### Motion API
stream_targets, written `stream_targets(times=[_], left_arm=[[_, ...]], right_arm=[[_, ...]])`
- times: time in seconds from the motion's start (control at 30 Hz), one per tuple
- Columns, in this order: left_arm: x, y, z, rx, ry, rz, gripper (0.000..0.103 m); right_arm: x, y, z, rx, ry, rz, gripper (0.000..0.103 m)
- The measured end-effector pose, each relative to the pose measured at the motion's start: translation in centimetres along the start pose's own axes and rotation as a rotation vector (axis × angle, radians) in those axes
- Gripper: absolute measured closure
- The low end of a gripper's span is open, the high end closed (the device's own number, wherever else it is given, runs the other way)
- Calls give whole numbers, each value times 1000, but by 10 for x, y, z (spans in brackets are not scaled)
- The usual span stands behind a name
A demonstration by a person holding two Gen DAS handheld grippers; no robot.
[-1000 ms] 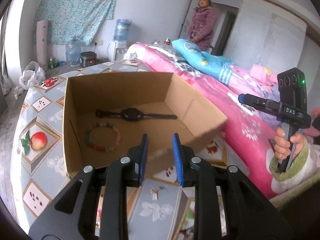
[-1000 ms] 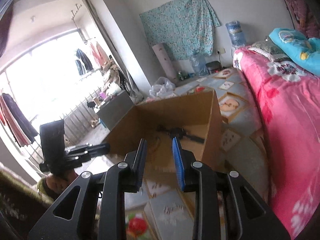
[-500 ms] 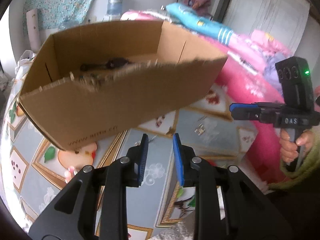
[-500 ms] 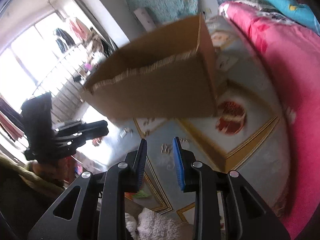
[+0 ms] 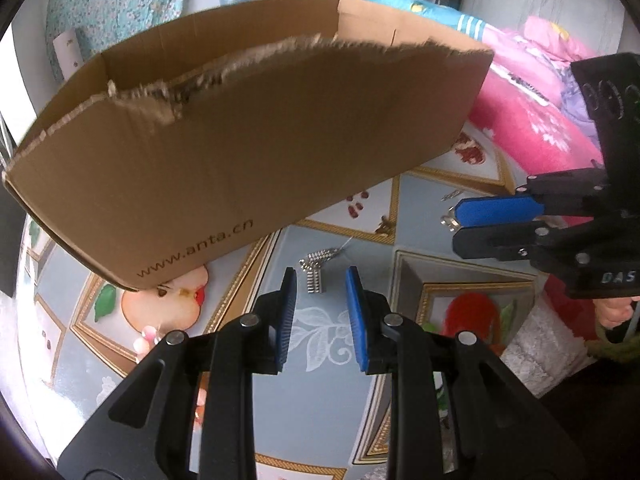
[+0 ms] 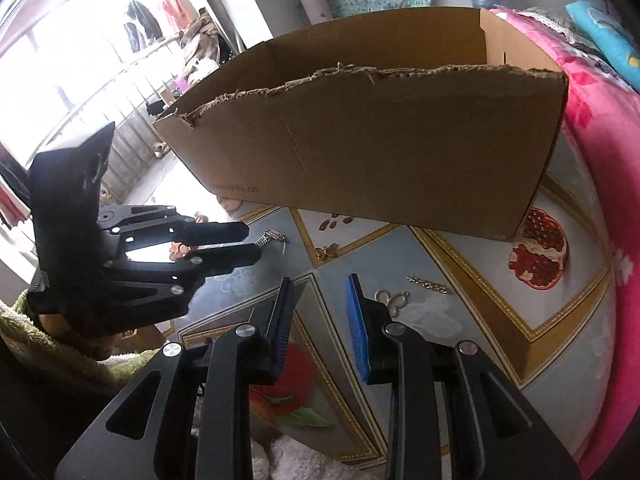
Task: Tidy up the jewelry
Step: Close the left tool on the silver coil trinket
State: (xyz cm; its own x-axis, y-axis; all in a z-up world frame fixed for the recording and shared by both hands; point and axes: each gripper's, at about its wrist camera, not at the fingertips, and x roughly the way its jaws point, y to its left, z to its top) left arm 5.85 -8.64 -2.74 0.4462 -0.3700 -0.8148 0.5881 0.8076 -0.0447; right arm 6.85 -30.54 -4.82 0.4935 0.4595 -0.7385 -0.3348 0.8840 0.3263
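Both grippers are sitting lower than a second ago, now looking under the cardboard box's torn rim at the patterned desk instead of down into the box. Left gripper is hanging partly open with nothing between its pads, just short of a small silver link bracelet piece lying on the desk. Right gripper is also standing partly open and empty, near a silver butterfly-shaped piece and a short chain lying apart on the desk. Beside the desk a pink bed is running along the right.
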Motion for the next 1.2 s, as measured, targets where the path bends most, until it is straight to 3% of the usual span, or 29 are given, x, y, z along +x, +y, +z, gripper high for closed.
stream_targets(times=[0.13, 0.2, 0.33, 0.67, 0.93, 1.2], left_arm=[[4, 0, 1, 26, -6, 19, 80], [6, -5, 1, 66, -7, 48, 84], [5, -11, 1, 108, -3, 39, 98], [0, -10, -6, 88, 6, 30, 99], [-5, -3, -13, 34, 9, 33, 99], [-8, 0, -18, 17, 4, 29, 99]], right_arm=[[3, -4, 4, 16, 2, 2, 76], [2, -6, 4, 18, 1, 1, 76], [1, -6, 5, 16, -2, 3, 76], [6, 3, 12, -27, -15, 19, 76], [29, 44, 29, -264, -18, -18, 76], [56, 57, 33, -398, 24, -43, 76]])
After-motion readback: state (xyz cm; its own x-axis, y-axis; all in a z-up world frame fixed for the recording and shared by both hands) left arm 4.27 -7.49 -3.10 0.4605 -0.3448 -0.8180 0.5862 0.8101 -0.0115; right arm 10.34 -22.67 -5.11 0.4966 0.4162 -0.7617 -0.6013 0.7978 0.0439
